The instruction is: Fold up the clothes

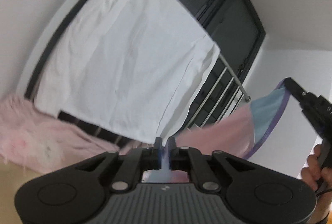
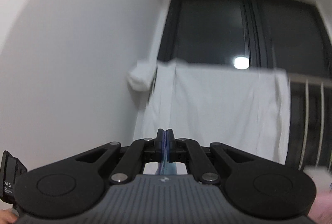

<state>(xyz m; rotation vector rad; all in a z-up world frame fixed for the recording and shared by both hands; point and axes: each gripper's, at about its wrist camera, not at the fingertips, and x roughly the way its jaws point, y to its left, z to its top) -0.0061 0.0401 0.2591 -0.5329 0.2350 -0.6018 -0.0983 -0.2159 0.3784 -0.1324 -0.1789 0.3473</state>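
Observation:
A pink and light-blue garment [image 1: 232,128] with a purple hem hangs stretched in the air between both grippers. My left gripper [image 1: 165,141] is shut on one pale edge of it, and the cloth runs down between the fingers. In the left wrist view my right gripper [image 1: 290,85] stands at the right, clamped on the purple-trimmed corner, with a hand [image 1: 315,168] on its handle. In the right wrist view the right gripper [image 2: 165,133] is shut on the purple and blue cloth [image 2: 169,169], which hangs below the fingers.
A white sheet [image 1: 124,47] [image 2: 217,109] hangs over a metal drying rail [image 1: 230,78] in front of a dark window [image 1: 232,16]. A fluffy pink blanket [image 1: 31,132] lies at the lower left. White walls [image 2: 72,58] close in on the sides.

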